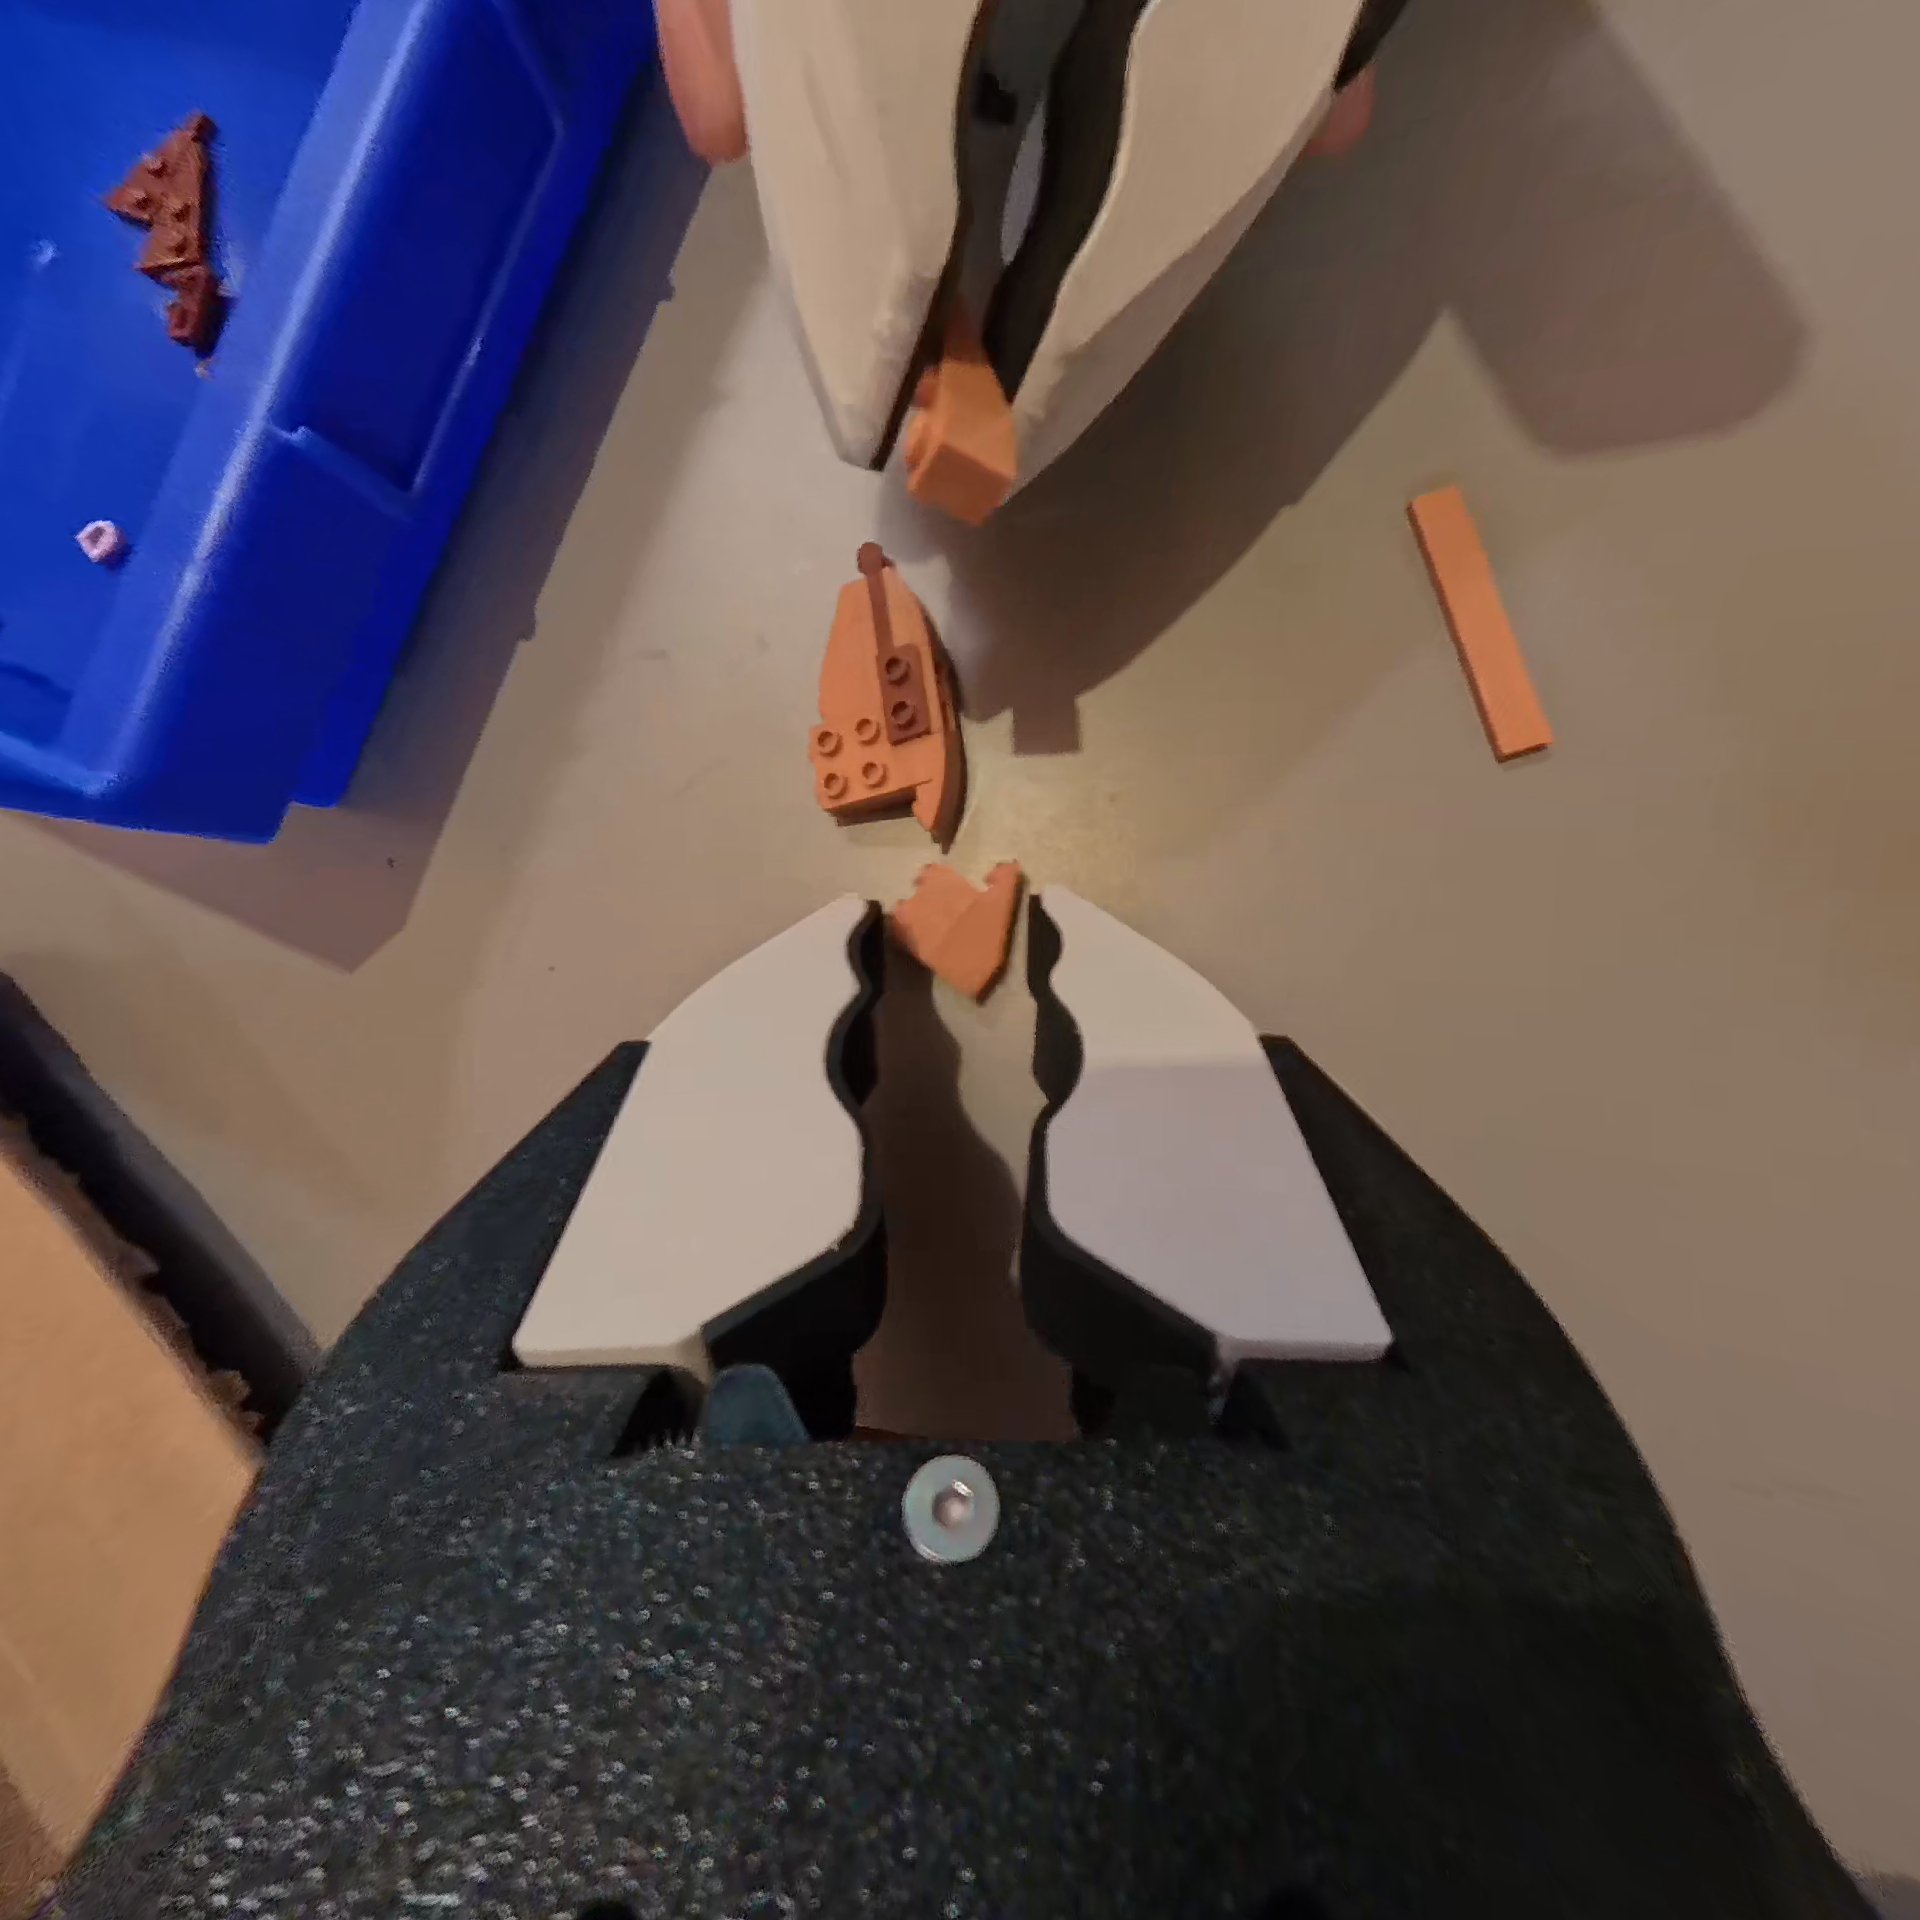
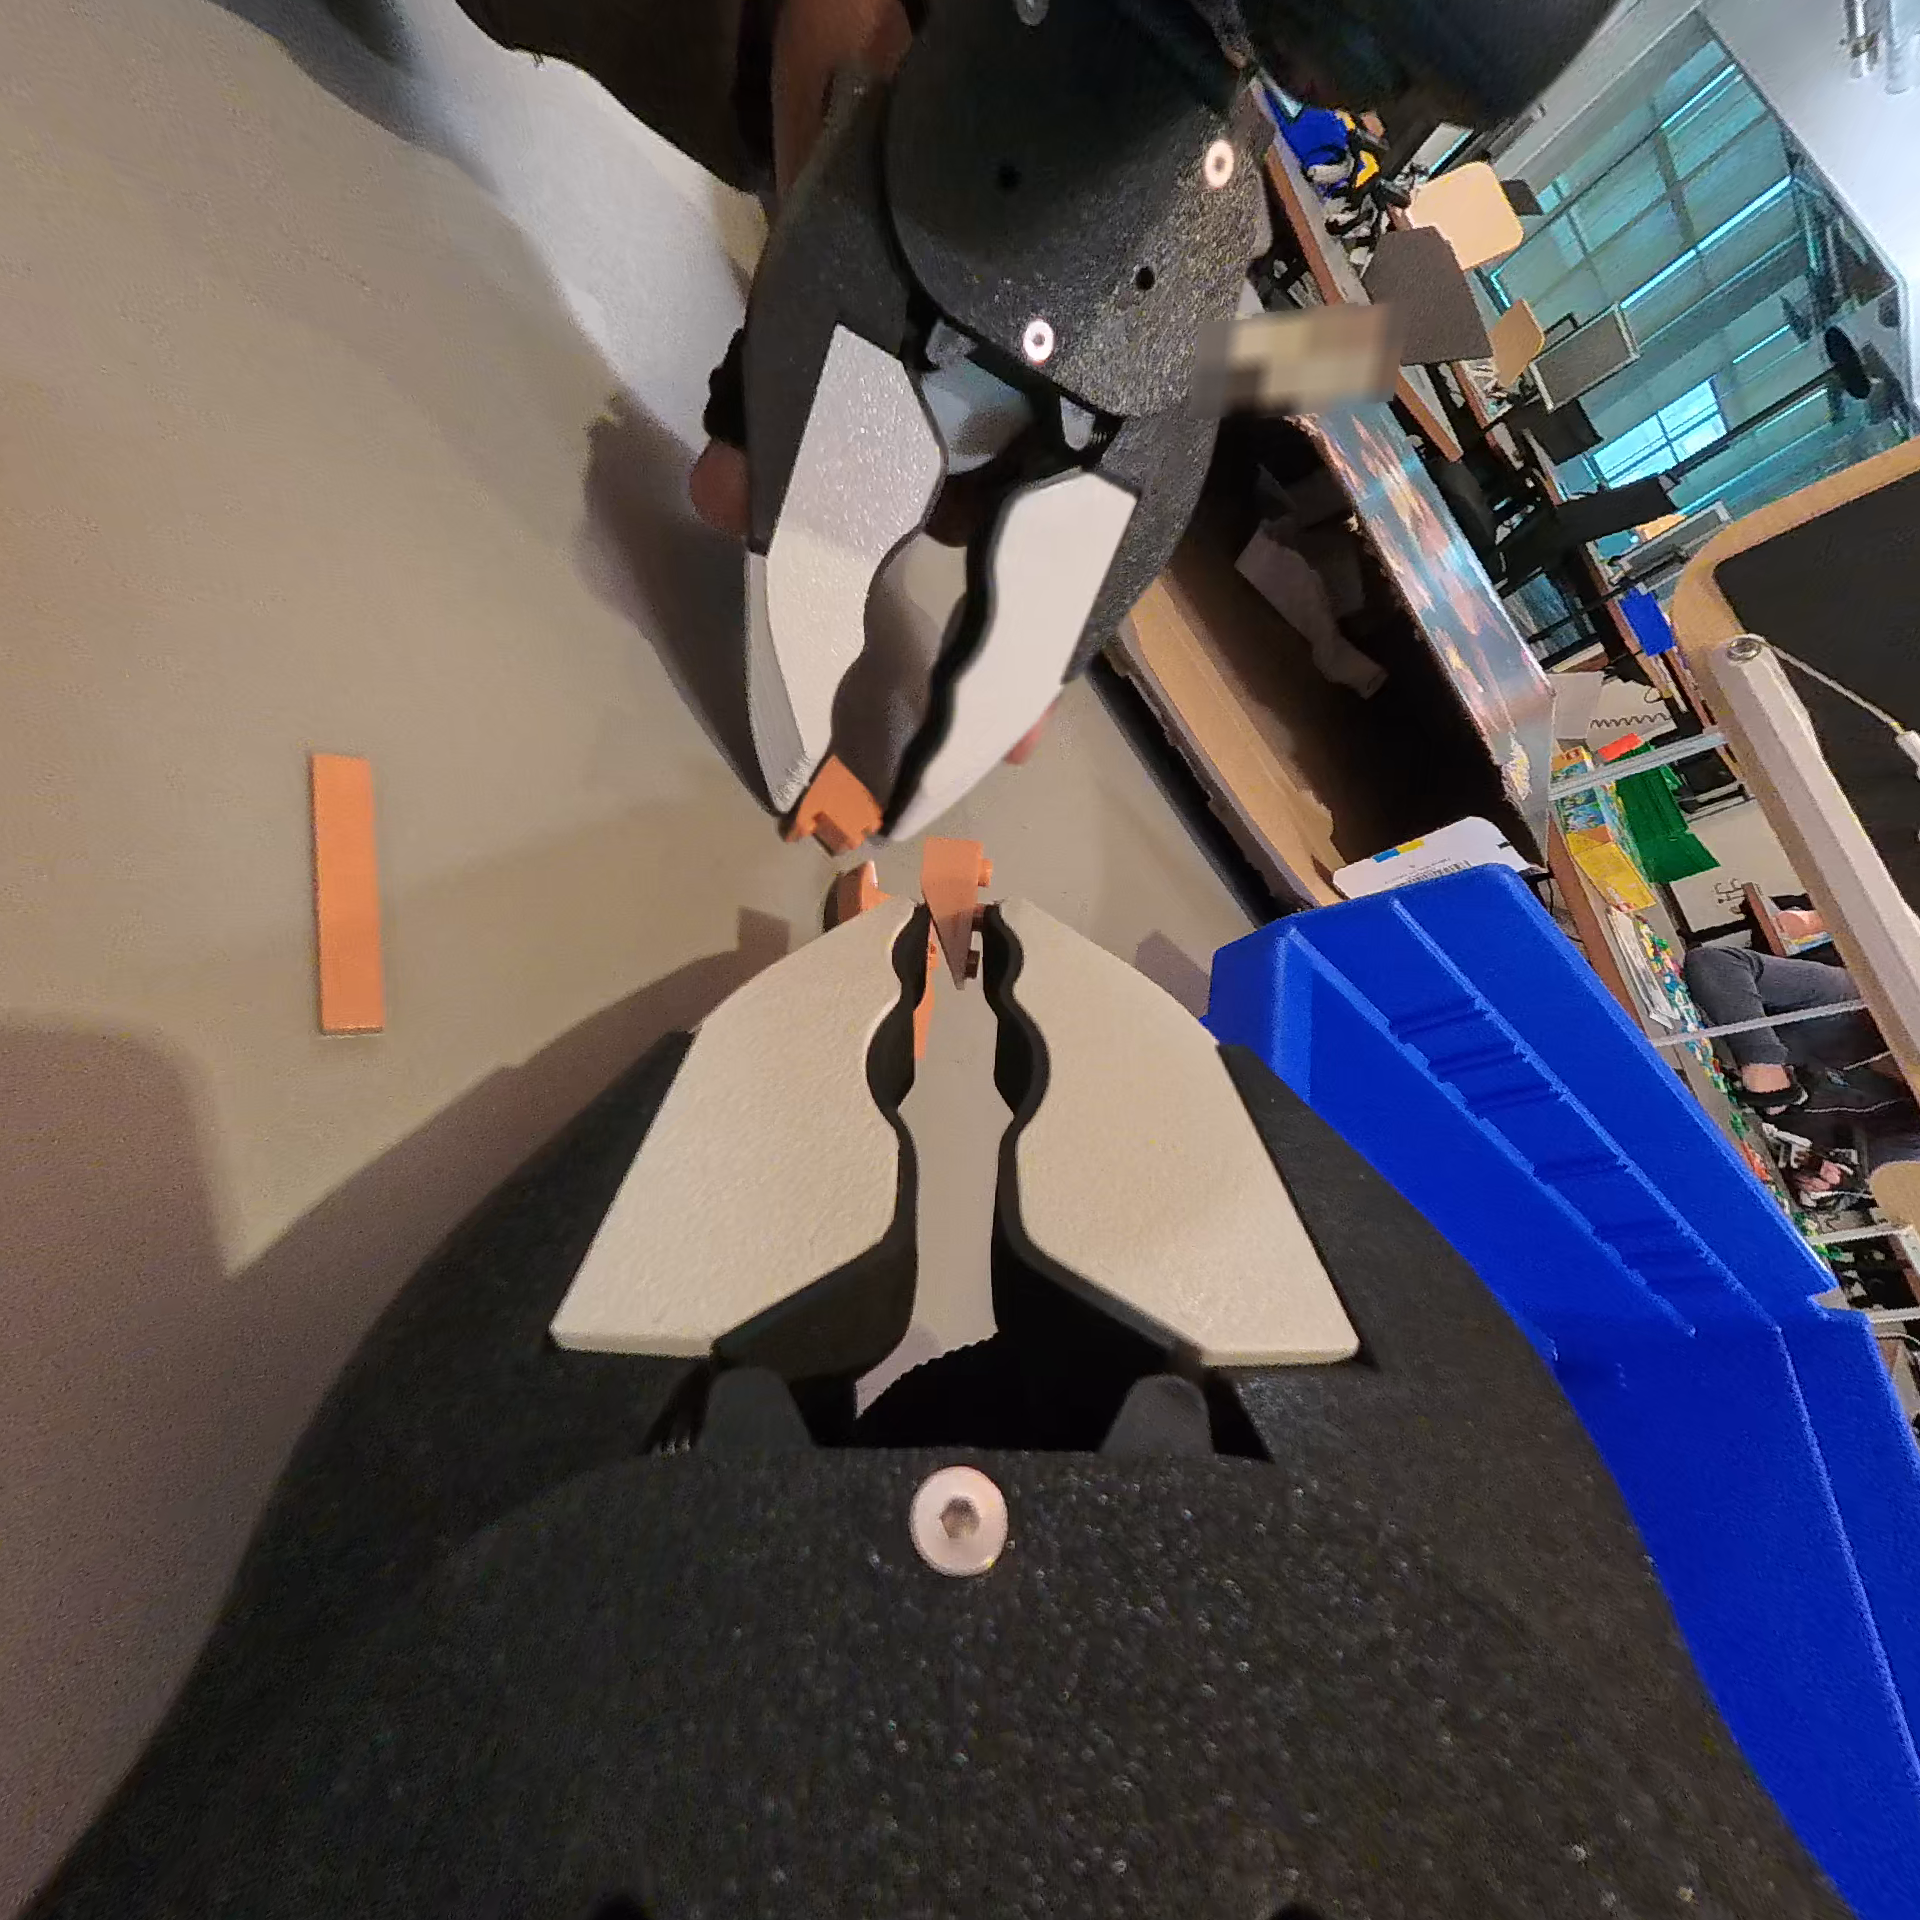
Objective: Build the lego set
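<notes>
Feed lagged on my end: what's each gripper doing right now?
Left gripper: closed on an orange brick piece.
Right gripper: closed on an orange wedge piece.

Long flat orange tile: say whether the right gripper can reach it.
Probably yes: the tile lies alone on bare table, nothing between. But the right gripper's jaws clamp an orange wedge brick.

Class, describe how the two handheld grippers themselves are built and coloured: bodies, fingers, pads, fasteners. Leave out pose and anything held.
Both grippers match. The left gripper and right gripper each have a speckled black, grainy body that forks into two arms. Each carries two broad off-white fingers with curved outer edges and wavy black inner pads. A silver screw with a washer sits on the body's midline. No cables show.
</notes>
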A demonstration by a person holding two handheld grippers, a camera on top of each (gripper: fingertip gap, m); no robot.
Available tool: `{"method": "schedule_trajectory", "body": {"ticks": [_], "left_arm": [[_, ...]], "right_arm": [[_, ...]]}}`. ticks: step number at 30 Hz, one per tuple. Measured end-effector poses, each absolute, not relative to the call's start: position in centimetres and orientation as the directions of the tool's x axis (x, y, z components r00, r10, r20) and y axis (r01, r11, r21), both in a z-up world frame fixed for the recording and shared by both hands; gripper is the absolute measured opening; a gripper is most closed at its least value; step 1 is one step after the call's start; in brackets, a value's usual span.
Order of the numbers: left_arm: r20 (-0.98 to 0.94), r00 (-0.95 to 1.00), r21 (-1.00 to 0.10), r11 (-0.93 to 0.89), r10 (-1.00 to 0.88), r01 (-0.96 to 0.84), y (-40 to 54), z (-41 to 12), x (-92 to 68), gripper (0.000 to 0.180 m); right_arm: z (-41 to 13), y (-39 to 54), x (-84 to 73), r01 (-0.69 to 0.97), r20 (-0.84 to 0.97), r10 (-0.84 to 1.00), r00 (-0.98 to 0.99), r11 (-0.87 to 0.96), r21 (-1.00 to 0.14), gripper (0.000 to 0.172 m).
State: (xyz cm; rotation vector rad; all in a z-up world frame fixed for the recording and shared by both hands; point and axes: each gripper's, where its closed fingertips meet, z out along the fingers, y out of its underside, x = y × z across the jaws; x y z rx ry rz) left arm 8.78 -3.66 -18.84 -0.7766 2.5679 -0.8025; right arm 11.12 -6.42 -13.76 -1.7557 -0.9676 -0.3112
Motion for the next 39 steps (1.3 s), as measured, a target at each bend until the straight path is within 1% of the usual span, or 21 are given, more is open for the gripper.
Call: {"method": "schedule_trajectory", "body": {"ticks": [1, 4, 7, 13, 18, 24, 39], "left_arm": [[-0.146, -0.796, -0.608, 0.688, -0.587, -0.396, -3.8, -18.9, 8.7, 0.022], [-0.145, -0.791, -0.598, 0.690, -0.594, -0.408, -3.8, -18.9, 8.5, 0.022], [-0.194, -0.757, -0.592, 0.690, -0.624, -0.416, -3.7, -18.8, 8.2, 0.022], [-0.374, -0.587, -0.640, 0.658, -0.718, -0.397, -3.0, -17.9, 7.7, 0.022], [-0.514, -0.490, -0.637, 0.696, -0.704, -0.332, -3.4, -16.3, 7.8, 0.022], [-0.538, -0.480, -0.649, 0.704, -0.693, -0.289, -4.3, -15.2, 7.9, 0.022], [-0.585, -0.423, -0.642, 0.714, -0.692, -0.280, -4.4, -14.5, 8.5, 0.022]], "right_arm": [[-13.8, -6.4, 11.1, 0.732, 0.618, 0.459, 0.638, -0.113, -0.672, 0.009], [-13.9, -6.4, 10.8, 0.731, 0.615, 0.464, 0.638, -0.114, -0.672, 0.009], [-14.1, -6.3, 10.7, 0.737, 0.617, 0.461, 0.638, -0.130, -0.664, 0.009], [-14.8, -5.7, 10.6, 0.741, 0.615, 0.450, 0.648, -0.189, -0.644, 0.009], [-15.5, -5.4, 10.1, 0.735, 0.598, 0.455, 0.660, -0.224, -0.640, 0.009], [-15.7, -5.0, 9.8, 0.693, 0.552, 0.450, 0.703, -0.258, -0.673, 0.009], [-15.1, -4.7, 9.4, 0.704, 0.586, 0.413, 0.698, -0.245, -0.666, 0.009]]}}
